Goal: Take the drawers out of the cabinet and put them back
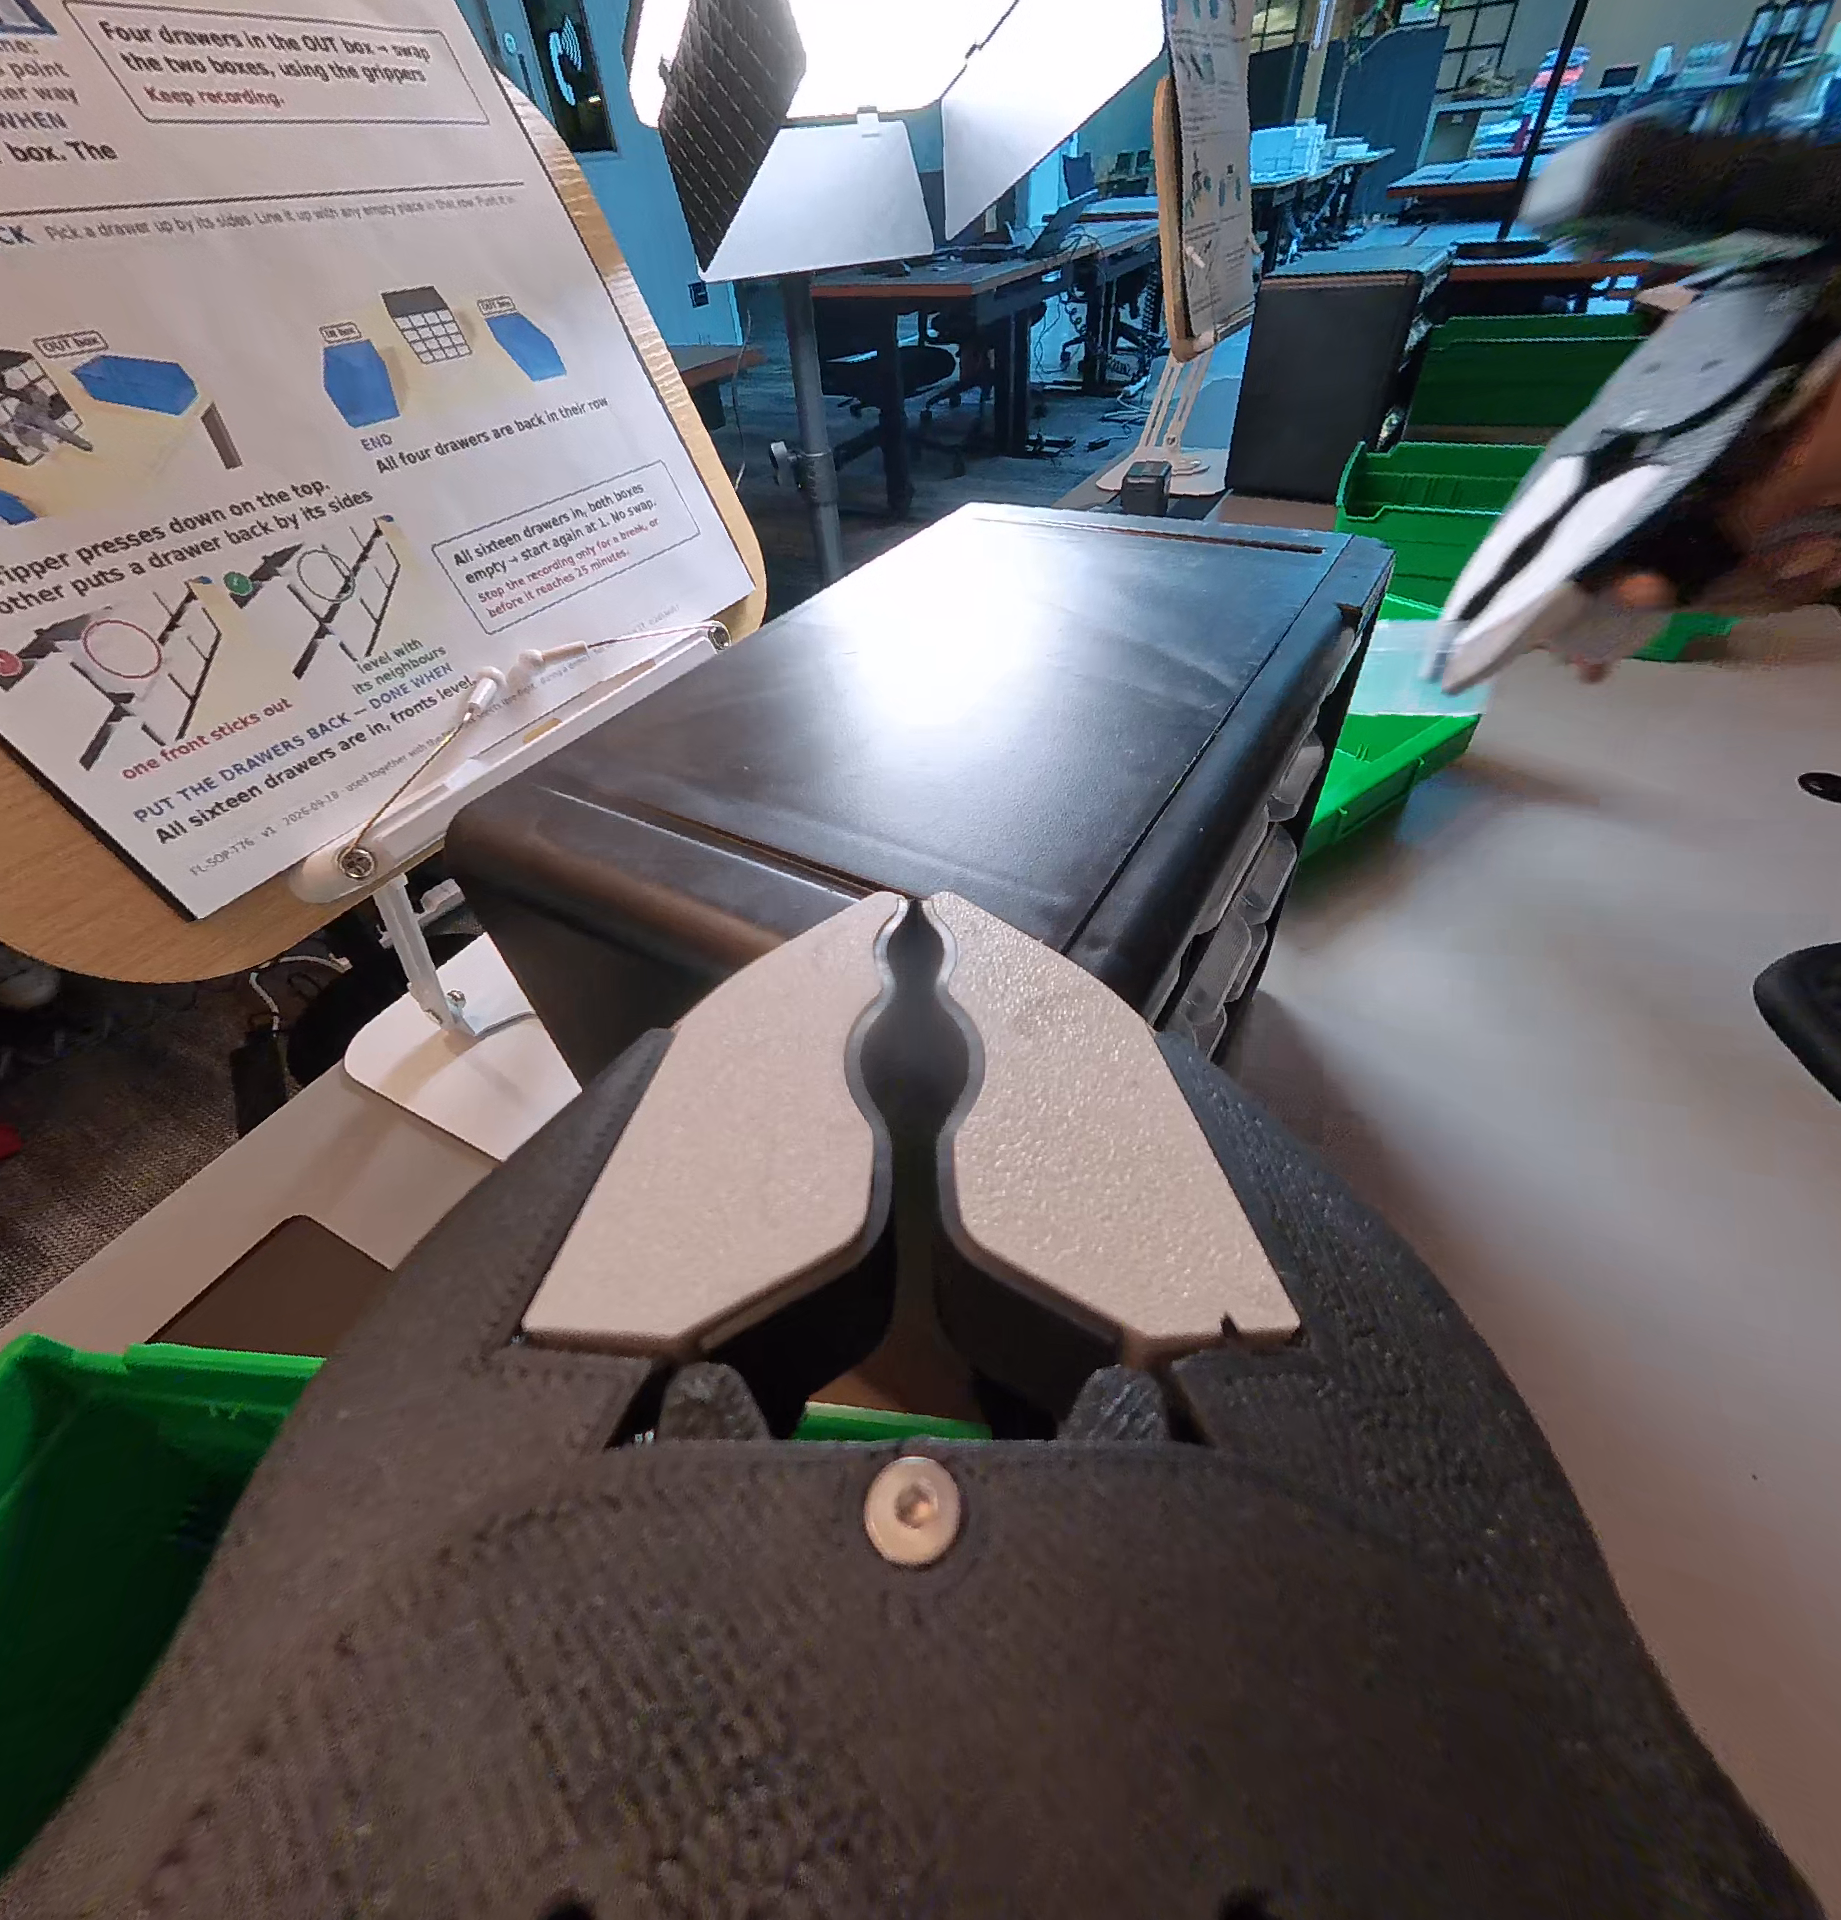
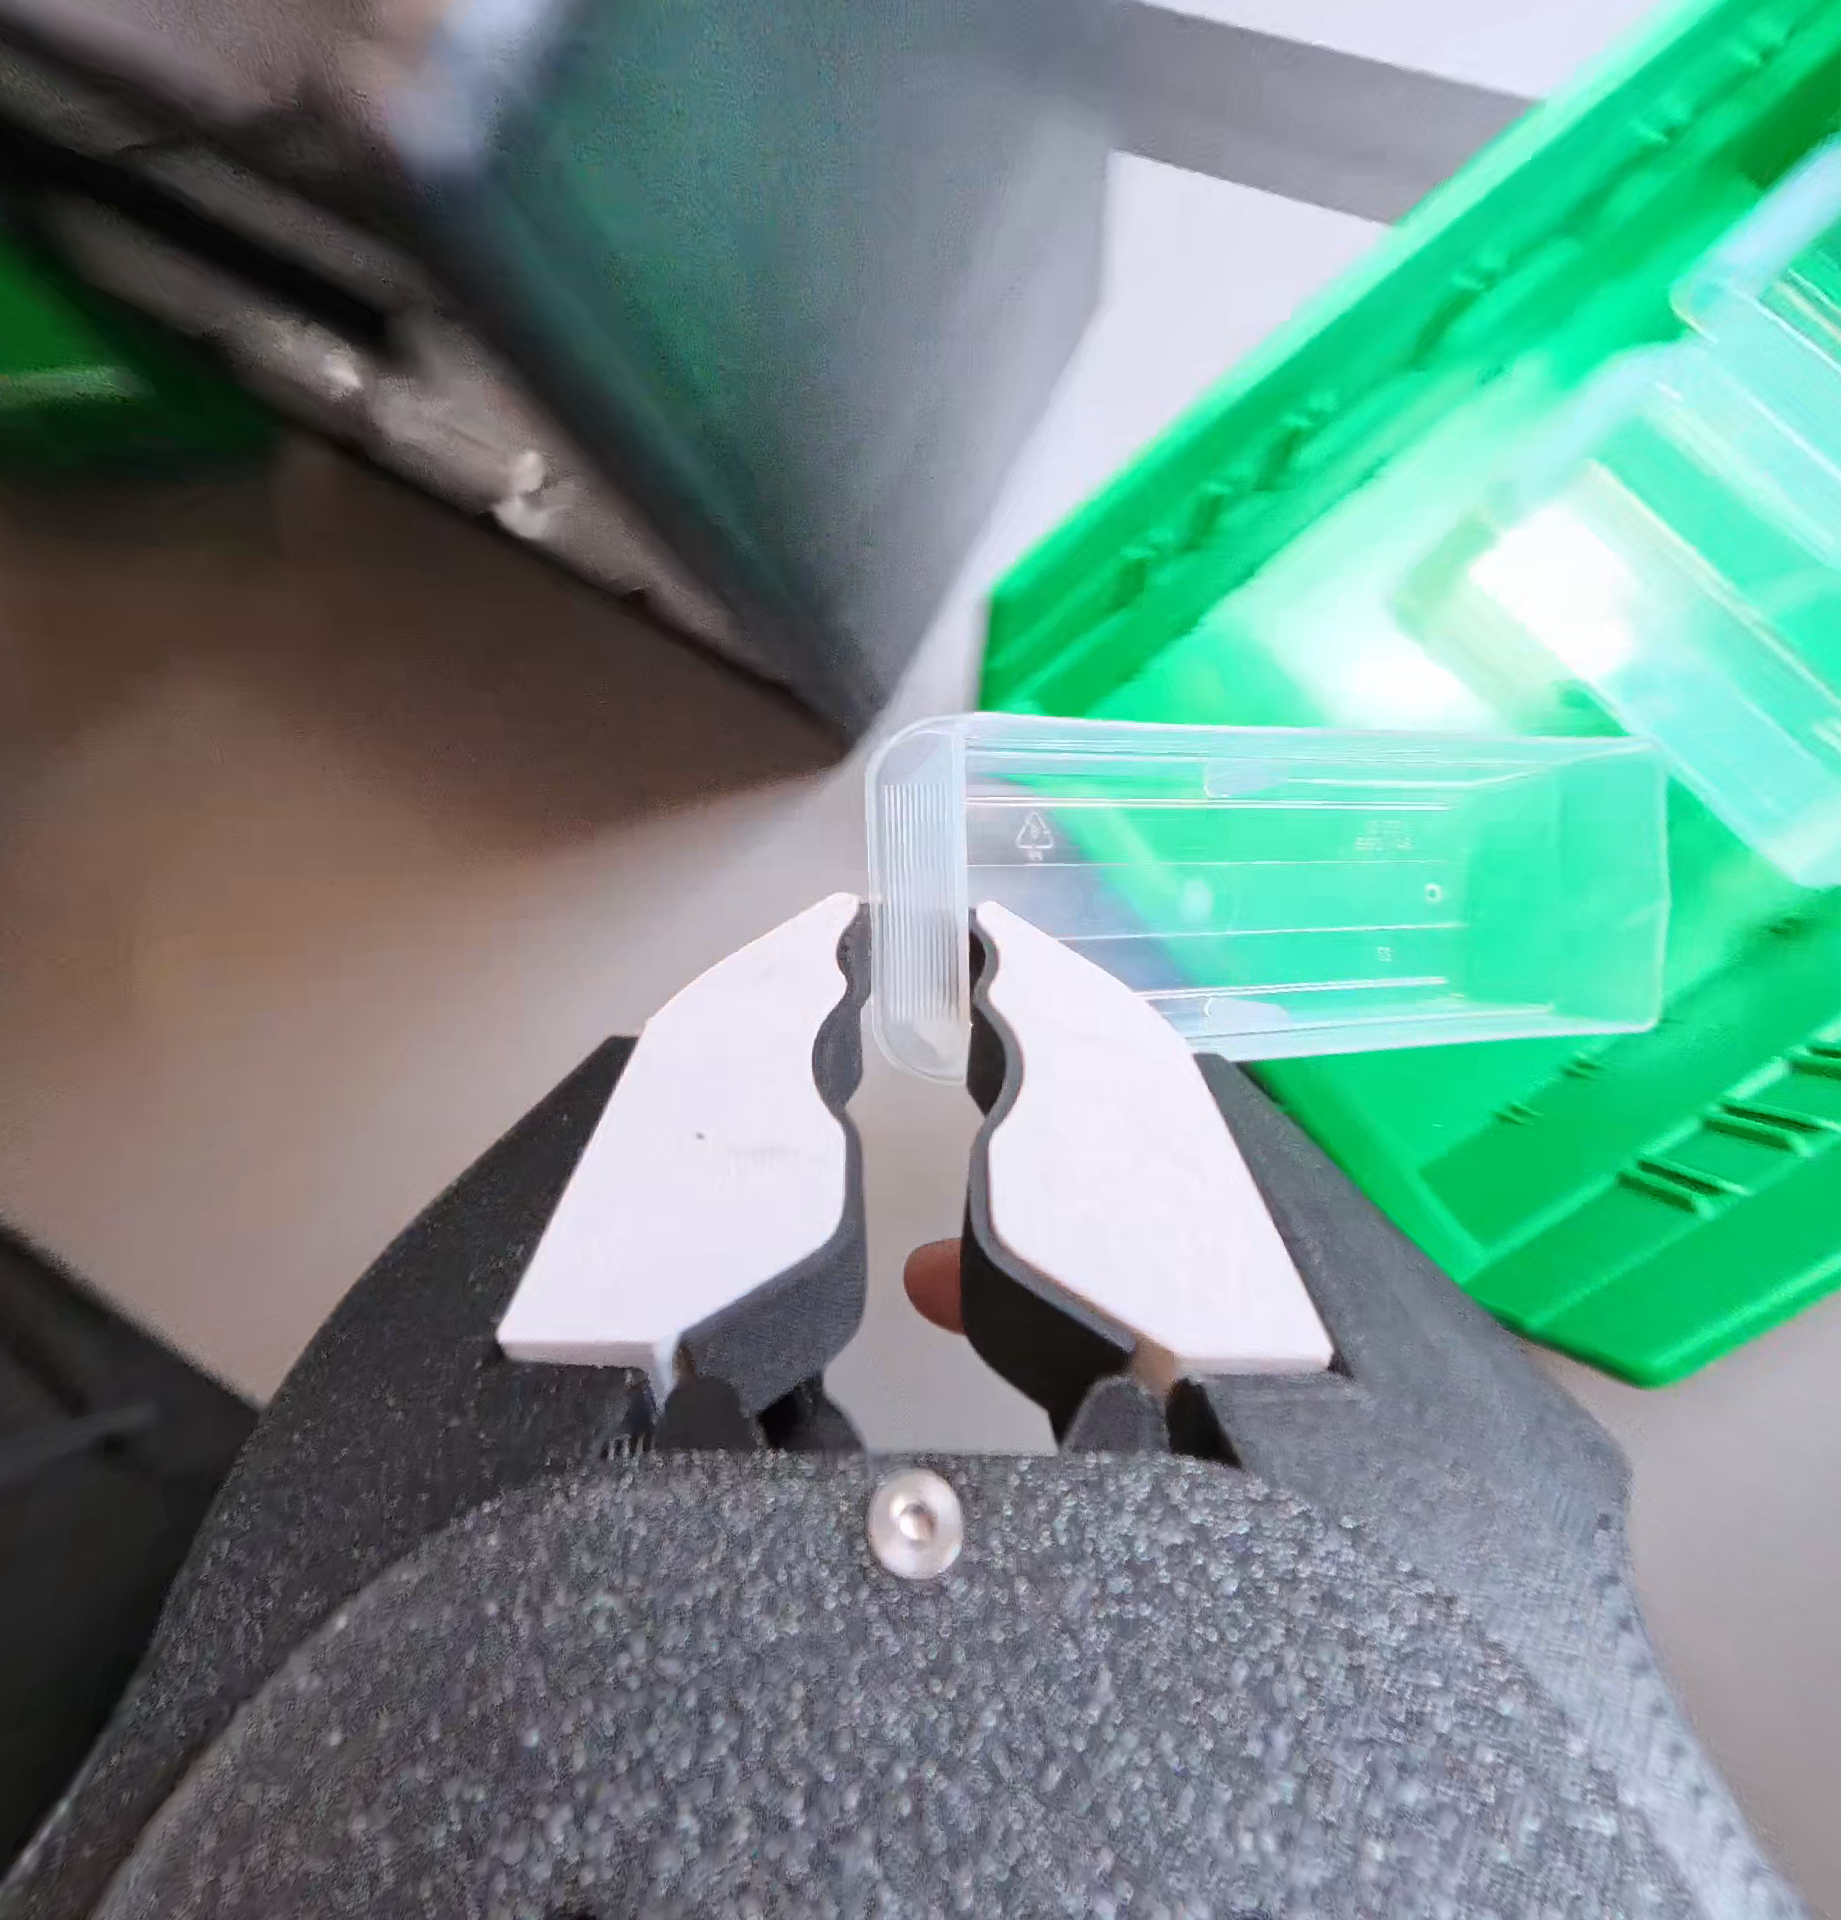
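Drawer (image 2: pixel 1311 894) — clear plastic, empty — hangs sideways in my right gripper (image 2: pixel 916 914), the two white fingers (image 2: pixel 1092 1122) pinched narrowly on its ribbed front handle, its body stretching out over the green bin (image 2: pixel 1259 540) where more clear drawers (image 2: pixel 1622 582) lie. My right tool angles down toward the table (image 2: pixel 272 883), blurred. My left gripper (image 1: pixel 914 909) is level, tips pressed together on nothing, resting at the near top edge of the black cabinet (image 1: pixel 999 675). Beside it stands an instruction sheet (image 1: pixel 303 416) on a stand.
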The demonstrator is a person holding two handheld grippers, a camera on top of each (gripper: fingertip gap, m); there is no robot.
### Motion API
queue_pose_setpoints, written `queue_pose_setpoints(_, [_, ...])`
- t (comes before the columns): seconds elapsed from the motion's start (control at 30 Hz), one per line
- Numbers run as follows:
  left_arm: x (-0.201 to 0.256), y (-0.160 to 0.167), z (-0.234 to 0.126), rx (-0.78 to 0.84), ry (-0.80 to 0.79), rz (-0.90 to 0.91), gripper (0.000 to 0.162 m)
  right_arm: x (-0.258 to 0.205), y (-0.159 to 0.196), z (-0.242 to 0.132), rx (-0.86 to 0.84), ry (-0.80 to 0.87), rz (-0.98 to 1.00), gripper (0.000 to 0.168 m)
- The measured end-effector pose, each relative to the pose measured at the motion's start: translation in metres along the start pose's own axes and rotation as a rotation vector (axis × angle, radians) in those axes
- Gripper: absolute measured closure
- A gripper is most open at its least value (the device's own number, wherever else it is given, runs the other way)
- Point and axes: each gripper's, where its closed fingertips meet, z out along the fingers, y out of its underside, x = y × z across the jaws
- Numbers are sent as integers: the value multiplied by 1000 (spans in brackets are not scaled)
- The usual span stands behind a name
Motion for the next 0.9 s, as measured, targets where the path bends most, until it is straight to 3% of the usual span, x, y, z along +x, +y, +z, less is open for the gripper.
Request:
queue_pose_setpoints(0.13, [0,0,0,3,5,-4,162,61,-8,40,-83,134,129,153])
queue_pose_setpoints(0.27, [0,0,0,6,10,-7,162,91,-11,74,-163,176,199,153])
queue_pose_setpoints(0.5, [0,0,0,14,22,-18,162,101,-19,106,-262,181,174,151])
queue_pose_setpoints(0.9, [0,0,1,14,24,-15,162,116,-26,116,-362,155,85,141])
